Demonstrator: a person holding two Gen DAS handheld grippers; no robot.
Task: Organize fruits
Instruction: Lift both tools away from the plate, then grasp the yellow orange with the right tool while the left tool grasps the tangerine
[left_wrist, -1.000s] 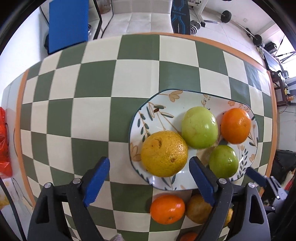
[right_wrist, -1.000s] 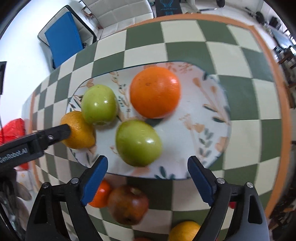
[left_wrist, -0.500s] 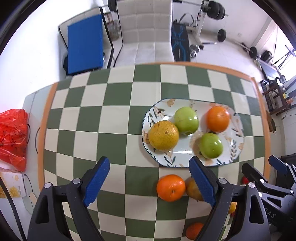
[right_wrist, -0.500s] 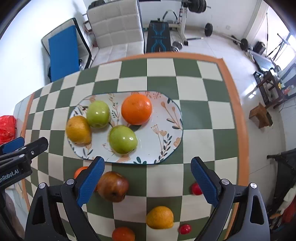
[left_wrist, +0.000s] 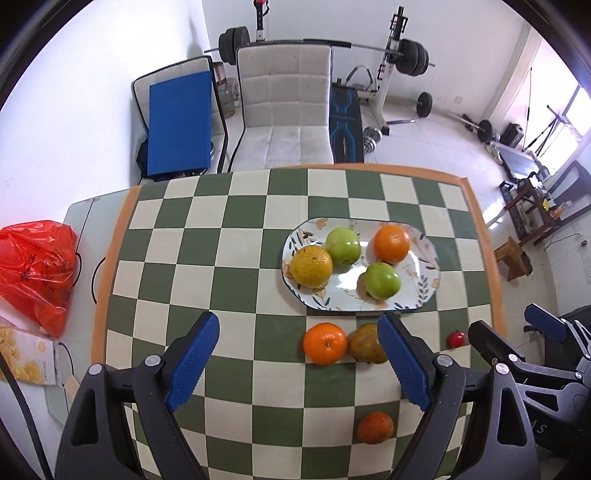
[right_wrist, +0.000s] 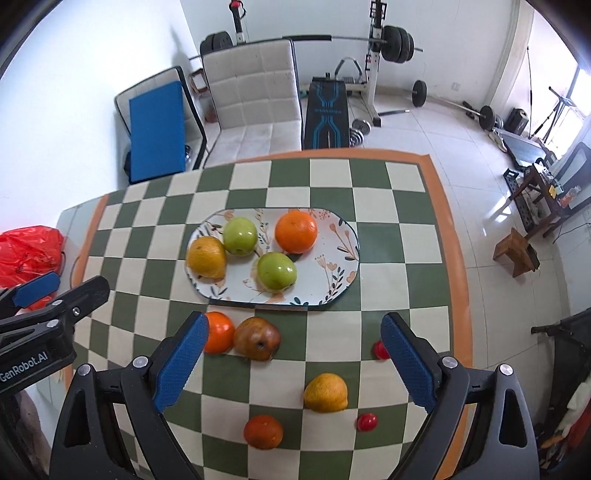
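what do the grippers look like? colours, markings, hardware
Both identical: the left gripper and right gripper have black plastic bodies with triangular cutouts, silver screw heads at the joints and blue textured fingertip pads. White "GenRobot.AI" lettering marks the left gripper's side. No cables, hands or sleeves visible.

Ahead of the grippers, one oval floral plate (right_wrist: 343, 254) carries four fruits: two green apples (right_wrist: 240, 235), one orange (right_wrist: 296, 232) and one yellow citrus (right_wrist: 206, 257). Closer to the grippers, six fruits lie loose on the checked table (right_wrist: 384, 258): one brownish apple (right_wrist: 256, 338), two oranges (right_wrist: 218, 332), one yellow lemon (right_wrist: 325, 392) and two small red fruits (right_wrist: 367, 421).
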